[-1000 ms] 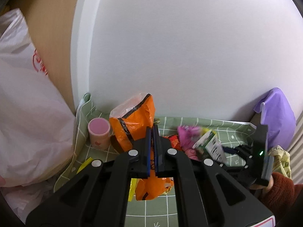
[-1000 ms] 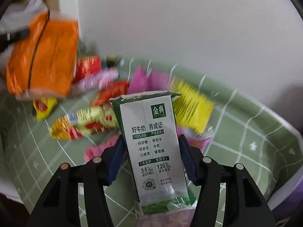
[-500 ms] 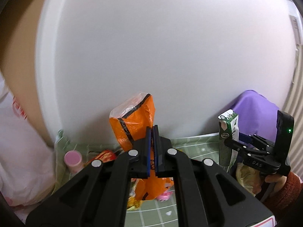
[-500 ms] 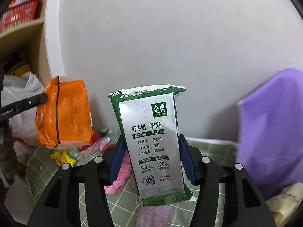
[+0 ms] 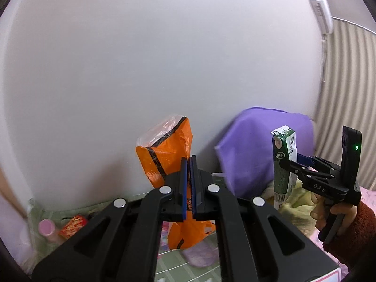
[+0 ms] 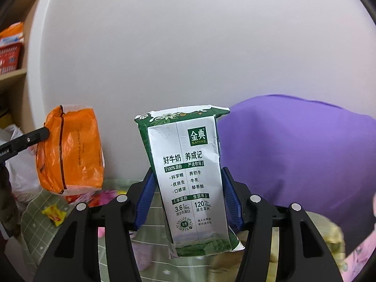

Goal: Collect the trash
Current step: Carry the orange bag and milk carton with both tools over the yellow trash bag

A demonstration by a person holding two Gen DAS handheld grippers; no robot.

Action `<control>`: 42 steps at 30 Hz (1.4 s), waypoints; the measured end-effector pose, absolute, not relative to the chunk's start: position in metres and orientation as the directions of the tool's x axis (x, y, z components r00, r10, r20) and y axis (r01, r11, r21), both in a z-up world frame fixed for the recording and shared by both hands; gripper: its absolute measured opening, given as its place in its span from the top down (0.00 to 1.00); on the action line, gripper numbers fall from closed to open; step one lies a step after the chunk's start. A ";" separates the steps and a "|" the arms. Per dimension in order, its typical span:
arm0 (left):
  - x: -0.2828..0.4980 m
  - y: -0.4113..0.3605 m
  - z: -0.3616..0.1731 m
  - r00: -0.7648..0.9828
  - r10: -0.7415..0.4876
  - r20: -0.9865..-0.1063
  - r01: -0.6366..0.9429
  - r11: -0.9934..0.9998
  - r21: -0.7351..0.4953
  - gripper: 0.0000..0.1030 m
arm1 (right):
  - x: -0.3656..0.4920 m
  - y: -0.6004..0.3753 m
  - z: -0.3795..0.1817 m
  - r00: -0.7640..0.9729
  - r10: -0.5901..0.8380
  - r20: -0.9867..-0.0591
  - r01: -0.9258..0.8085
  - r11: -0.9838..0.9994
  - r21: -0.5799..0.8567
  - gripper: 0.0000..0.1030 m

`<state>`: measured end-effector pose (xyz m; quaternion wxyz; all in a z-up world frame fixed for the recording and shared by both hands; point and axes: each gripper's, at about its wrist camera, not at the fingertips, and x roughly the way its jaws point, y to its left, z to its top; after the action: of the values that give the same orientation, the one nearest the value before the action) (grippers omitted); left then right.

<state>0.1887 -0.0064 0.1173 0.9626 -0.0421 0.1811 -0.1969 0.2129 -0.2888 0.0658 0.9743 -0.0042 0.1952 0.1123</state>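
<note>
My left gripper (image 5: 188,164) is shut on an orange plastic bag (image 5: 164,155), held upright in the air before the white wall; the bag's lower half hangs below the fingers. That orange bag (image 6: 70,150) also shows at the left of the right wrist view. Between the blue pads of my right gripper (image 6: 186,192) stands a green and white milk carton (image 6: 190,176), gripped by its sides and upright. From the left wrist view the milk carton (image 5: 283,164) and the right gripper (image 5: 293,163) show at the right, held by a hand in a red sleeve.
Below lies a green checked cloth (image 6: 35,223) with a yellow wrapper (image 6: 54,215), red wrappers (image 5: 72,223) and a pink cup (image 5: 45,226). A purple cushion (image 6: 300,155) lies at the right. A white plastic bag (image 6: 16,171) and shelves (image 6: 10,58) stand at the left.
Both grippers have risen from the cloth with their loads and swung right. The littered cloth has dropped low in view and the purple cushion has grown larger.
</note>
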 end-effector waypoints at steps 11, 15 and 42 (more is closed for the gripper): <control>0.213 -0.122 0.125 0.684 -0.657 -0.317 0.638 0.749 -0.177 0.98 | 0.161 -0.404 0.086 0.948 -0.051 -0.314 0.063 0.998 0.028 0.49; 0.216 -0.165 0.123 0.605 -0.726 -0.327 0.712 0.677 -0.186 0.98 | 0.148 -0.431 0.083 0.944 -0.118 -0.309 0.137 0.990 0.041 0.49; 0.232 -0.309 0.050 0.417 -0.743 -0.524 0.788 0.583 -0.199 0.98 | 0.109 -0.502 0.072 0.944 -0.096 -0.317 0.143 0.981 0.128 0.49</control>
<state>0.2319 -0.3094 0.0496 0.8407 0.0391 0.2906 -0.4552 0.1088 -0.5019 0.0719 0.9829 0.0750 0.1565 -0.0608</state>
